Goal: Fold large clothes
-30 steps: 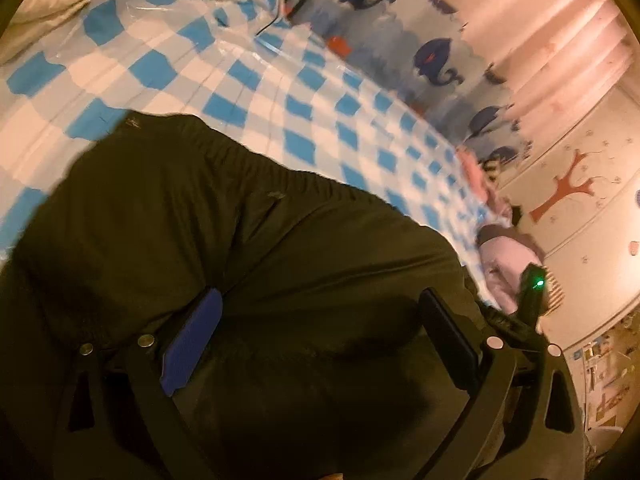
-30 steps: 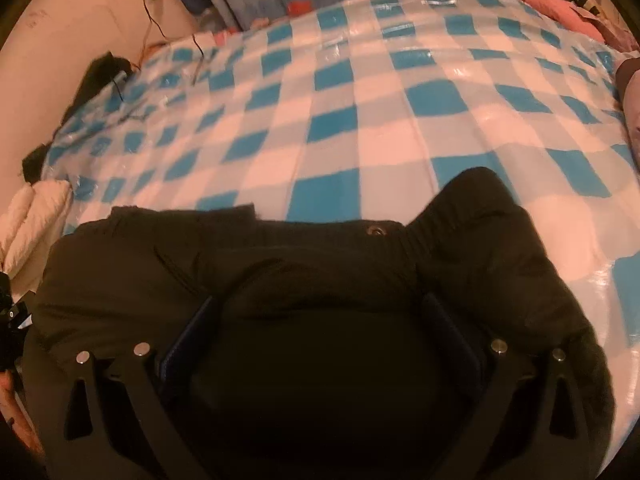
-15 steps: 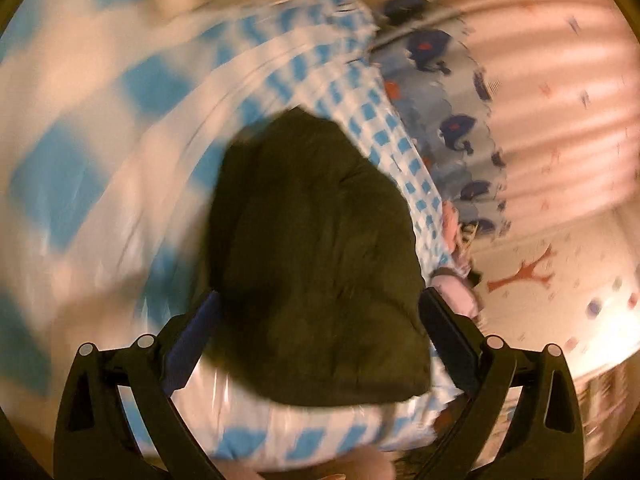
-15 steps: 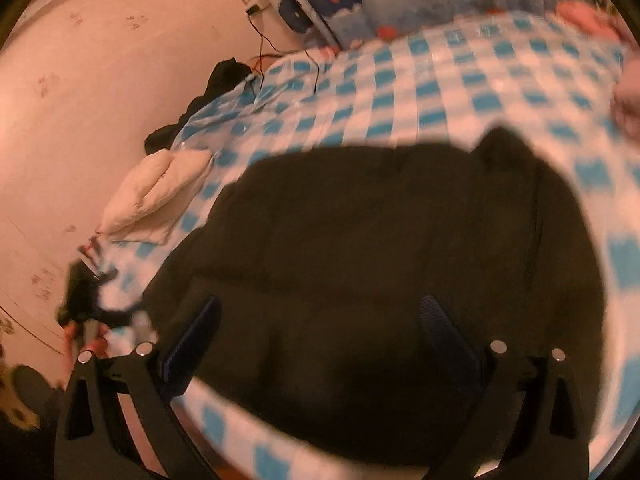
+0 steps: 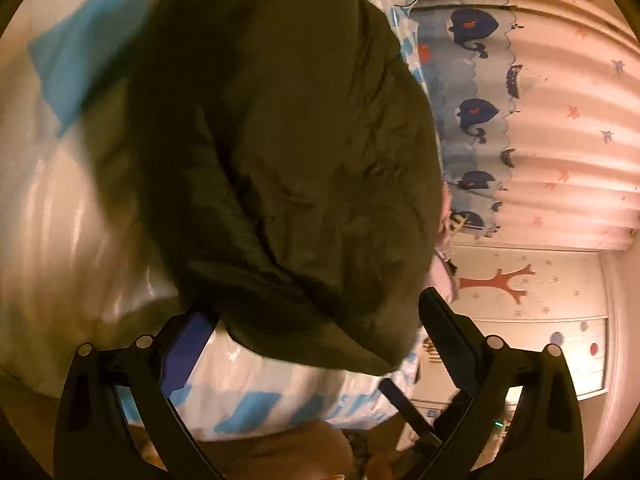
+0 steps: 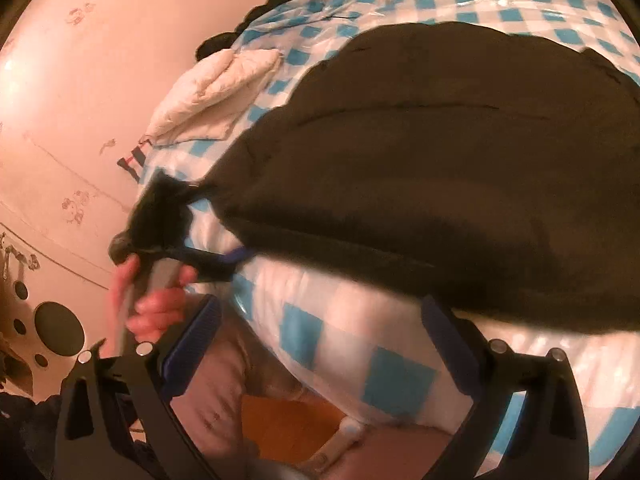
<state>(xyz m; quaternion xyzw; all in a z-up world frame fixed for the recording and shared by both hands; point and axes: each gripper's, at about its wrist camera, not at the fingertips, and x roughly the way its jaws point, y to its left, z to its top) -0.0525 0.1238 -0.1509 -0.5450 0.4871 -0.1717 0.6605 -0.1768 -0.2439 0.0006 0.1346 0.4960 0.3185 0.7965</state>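
Checked bed point(image 6: 400, 368), dark garment point(image 6: 420, 168) now free (both hand-held grippers back, open).

dark garment point(image 5: 288, 152) blurred, top cut off

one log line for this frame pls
left gripper: open | right gripper: open | dark garment: folded on checkered bed, released

One bulky dark olive padded garment point(image 5: 288, 152) is lying on one bed cover of glossy blue-and-white checked plastic point(image 6: 400, 344). One folded white quilted piece point(image 6: 216, 88) is sitting near the wall. Two black two-finger grippers are showing, the left point(image 5: 316, 328) and the right point(image 6: 320, 332). One hand point(image 6: 148, 304) is gripping a handle.
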